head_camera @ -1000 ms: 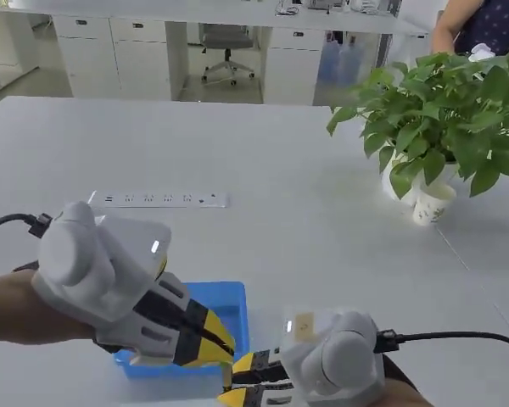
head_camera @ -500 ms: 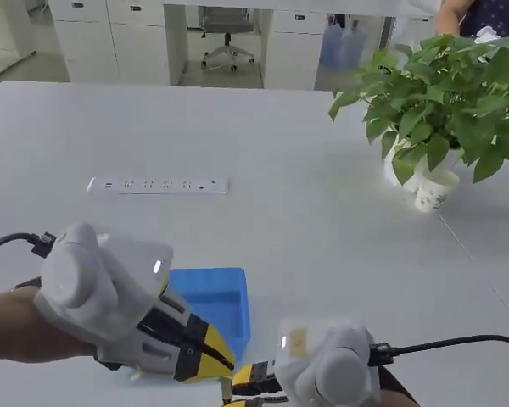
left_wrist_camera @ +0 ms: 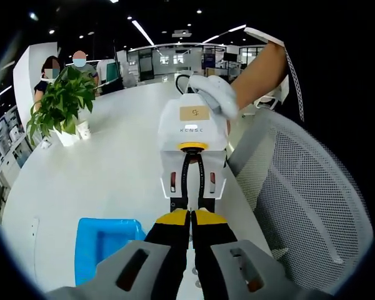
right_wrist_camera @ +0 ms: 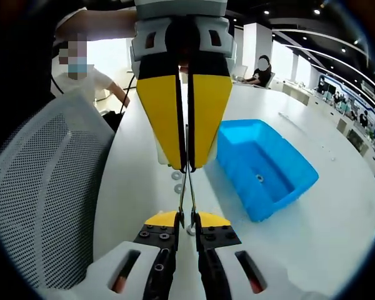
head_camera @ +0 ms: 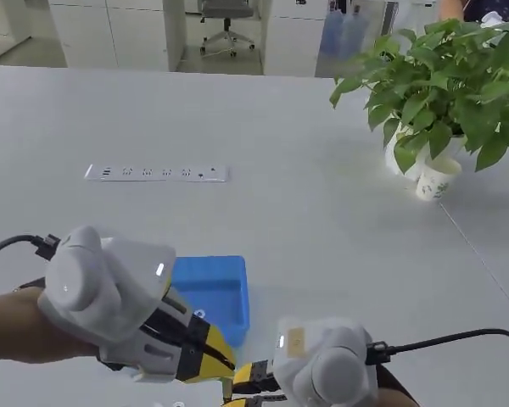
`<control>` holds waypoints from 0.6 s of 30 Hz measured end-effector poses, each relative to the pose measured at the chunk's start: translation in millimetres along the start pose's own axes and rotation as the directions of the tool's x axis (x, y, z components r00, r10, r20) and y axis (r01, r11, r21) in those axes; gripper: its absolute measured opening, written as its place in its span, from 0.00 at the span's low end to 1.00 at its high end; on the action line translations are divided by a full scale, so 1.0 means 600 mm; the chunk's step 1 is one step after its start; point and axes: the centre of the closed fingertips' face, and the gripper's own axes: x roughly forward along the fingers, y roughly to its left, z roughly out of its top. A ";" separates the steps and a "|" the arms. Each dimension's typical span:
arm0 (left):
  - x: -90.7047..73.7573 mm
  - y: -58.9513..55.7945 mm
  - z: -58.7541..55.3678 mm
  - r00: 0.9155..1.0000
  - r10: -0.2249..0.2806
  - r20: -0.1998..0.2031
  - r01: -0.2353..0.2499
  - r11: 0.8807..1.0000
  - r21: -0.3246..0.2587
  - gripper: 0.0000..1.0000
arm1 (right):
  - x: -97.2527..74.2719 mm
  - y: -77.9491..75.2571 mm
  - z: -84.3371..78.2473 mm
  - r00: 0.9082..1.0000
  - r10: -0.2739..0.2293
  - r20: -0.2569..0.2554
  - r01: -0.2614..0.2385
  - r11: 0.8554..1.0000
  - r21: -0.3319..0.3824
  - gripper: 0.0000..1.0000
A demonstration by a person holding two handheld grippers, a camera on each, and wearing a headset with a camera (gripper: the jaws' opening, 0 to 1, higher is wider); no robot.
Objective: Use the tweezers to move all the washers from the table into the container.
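Two hand-held grippers meet nose to nose over a white table (head_camera: 322, 220), just in front of a blue container (head_camera: 229, 288) that stands open side up. The right gripper (right_wrist_camera: 186, 220) has its jaws clamped on slim metal tweezers (right_wrist_camera: 185, 190), which run straight ahead to the tips of the left gripper (right_wrist_camera: 186, 167). The left gripper's yellow jaws are pressed together with barely a slit between them. Whether they pinch the tweezers' far end cannot be told.

In the right gripper view, two washers (right_wrist_camera: 177, 177) lie on the table just outside the container's long wall, below the left gripper's tips. A third lies a little farther from the container, beside the right gripper's jaws. One more washer (right_wrist_camera: 259, 178) rests inside the container, on its floor.

In the head view, the left gripper's white body covers the container's near left corner, and a hand grips it from behind. A power strip (head_camera: 157, 173) lies well beyond the container, near the middle of the table. A leafy plant (head_camera: 441, 85) stands far off to the container's right, with a paper cup (head_camera: 433, 182) just beside it. A mesh chair (right_wrist_camera: 44, 187) sits off the table's edge, on the side of the grippers away from the container.
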 end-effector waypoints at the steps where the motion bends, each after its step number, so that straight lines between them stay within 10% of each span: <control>1: 0.001 0.000 -0.001 1.000 -0.001 0.000 0.001 1.000 0.001 0.04 | 0.000 0.000 -0.001 1.000 -0.001 -0.002 0.001 1.000 -0.003 0.12; 18: 0.008 0.002 -0.003 1.000 -0.015 -0.006 0.015 1.000 0.006 0.04 | 0.001 -0.002 -0.010 1.000 0.003 -0.016 -0.004 1.000 -0.011 0.12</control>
